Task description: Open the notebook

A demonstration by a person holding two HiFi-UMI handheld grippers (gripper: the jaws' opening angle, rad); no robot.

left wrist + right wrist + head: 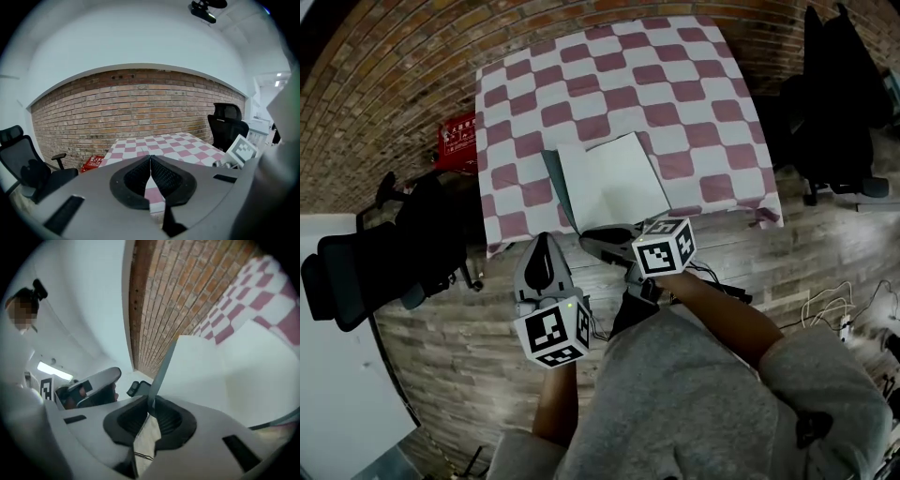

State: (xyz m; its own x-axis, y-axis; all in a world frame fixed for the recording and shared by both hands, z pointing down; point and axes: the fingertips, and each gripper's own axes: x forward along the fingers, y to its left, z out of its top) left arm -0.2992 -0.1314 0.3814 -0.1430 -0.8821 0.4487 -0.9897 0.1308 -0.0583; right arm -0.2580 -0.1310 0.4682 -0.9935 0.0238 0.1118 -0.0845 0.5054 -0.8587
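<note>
The notebook lies on the red-and-white checked tablecloth, near the table's front edge, showing a white sheet with a teal cover edge along its left side. My right gripper is at the notebook's near edge. In the right gripper view its jaws are shut on the thin teal edge of the cover, and the white inner side spreads to the right. My left gripper hovers in front of the table, left of the right one. Its jaws are shut with nothing between them, pointing over the tablecloth.
A black office chair stands left of the table and another at the right. A red crate sits on the floor by the brick wall. Cables lie on the wooden floor at the right.
</note>
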